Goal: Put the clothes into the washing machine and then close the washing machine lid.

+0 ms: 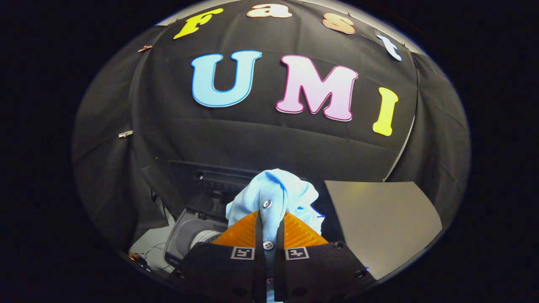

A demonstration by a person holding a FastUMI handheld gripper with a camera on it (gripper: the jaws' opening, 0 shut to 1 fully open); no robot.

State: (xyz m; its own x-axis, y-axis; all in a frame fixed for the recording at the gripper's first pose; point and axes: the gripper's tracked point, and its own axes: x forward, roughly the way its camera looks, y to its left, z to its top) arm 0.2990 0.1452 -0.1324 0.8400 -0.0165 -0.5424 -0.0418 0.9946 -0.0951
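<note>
Gripper held up in the air, its two orange ribbed fingers drawn close and pinching a strip of a light blue garment between them. Both fingers press on the cloth; two white buttons sit along the strip in the narrow gap. Rest of the garment bunches up in a loose heap just ahead of the fingertips, clear of any surface.

Below and to the left of the fingers: washing machine, grey-white, its round opening partly visible past the left finger. Dark panel rises behind the garment, detail too dim to make out.

Right of the fingers, close by: flat grey board, tilted. Thin cables lie beside the machine.
</note>
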